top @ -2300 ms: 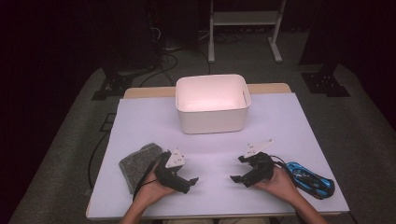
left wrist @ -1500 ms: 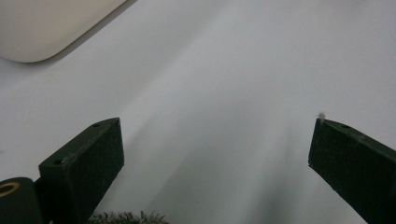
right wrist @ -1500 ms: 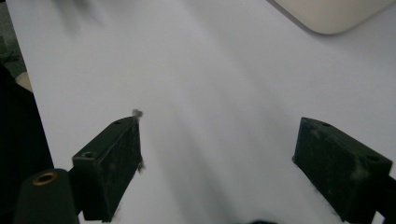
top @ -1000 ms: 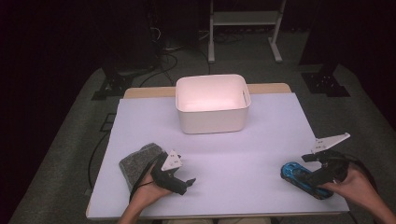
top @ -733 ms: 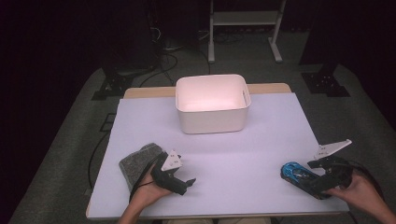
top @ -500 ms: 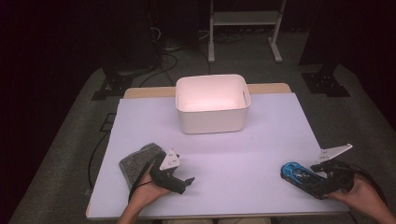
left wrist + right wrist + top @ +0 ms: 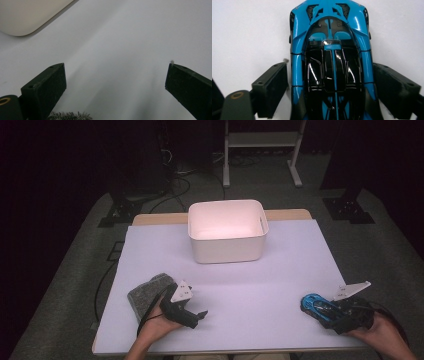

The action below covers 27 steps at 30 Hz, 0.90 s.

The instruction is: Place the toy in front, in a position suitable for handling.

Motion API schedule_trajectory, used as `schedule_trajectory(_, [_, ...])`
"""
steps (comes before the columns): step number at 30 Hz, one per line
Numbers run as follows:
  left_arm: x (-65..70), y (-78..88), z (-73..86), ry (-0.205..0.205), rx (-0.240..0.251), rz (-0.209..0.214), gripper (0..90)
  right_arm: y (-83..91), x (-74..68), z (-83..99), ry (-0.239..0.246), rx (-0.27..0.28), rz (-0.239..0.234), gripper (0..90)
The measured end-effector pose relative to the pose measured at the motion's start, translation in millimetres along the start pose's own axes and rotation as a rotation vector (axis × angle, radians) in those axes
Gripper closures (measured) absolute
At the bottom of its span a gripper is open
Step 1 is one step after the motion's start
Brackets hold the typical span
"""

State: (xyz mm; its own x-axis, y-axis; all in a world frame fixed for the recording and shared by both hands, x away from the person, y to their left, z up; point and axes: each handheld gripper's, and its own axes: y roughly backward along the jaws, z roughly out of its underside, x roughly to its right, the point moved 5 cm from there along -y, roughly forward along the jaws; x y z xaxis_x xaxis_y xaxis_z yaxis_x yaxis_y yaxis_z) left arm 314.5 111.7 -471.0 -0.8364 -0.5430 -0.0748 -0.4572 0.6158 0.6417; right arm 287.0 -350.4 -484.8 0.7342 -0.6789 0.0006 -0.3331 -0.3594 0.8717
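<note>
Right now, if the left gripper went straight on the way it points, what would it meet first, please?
Probably nothing soon: the left gripper has open jaws over bare white table cover. The cream bin sits off to the upper left of its view, likely beside that line, though depth is unclear.

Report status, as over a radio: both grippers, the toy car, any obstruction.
Left gripper open, idle beside grey cloth. Right gripper jaws straddling blue toy car, grip unconfirmed. Path to white bin unobstructed.
</note>
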Motion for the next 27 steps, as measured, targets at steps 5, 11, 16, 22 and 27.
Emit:
schedule_trajectory(5, [0.0,0.1,0.3,-0.005,-0.002,0.000,3.0,1.0,0.6,0.2,-0.007,0.012,0.012,22.6])
schedule_trajectory(11, [-0.7,1.0,1.1,0.002,-0.004,-0.002,3.0,2.2,0.4,-0.1,-0.004,0.013,0.009,24.4])
schedule_trajectory(16, [-1.7,2.0,1.0,0.003,0.001,-0.004,3.0,3.4,0.7,0.4,-0.006,0.018,0.002,24.7])
schedule_trajectory(22, [-1.8,2.2,0.8,0.003,0.002,-0.004,3.0,4.8,1.3,1.5,-0.008,0.013,-0.009,24.9])
schedule_trajectory(27, [-2.5,2.8,0.8,0.008,0.005,-0.002,3.0,6.3,1.2,2.5,-0.003,0.010,-0.016,25.0])
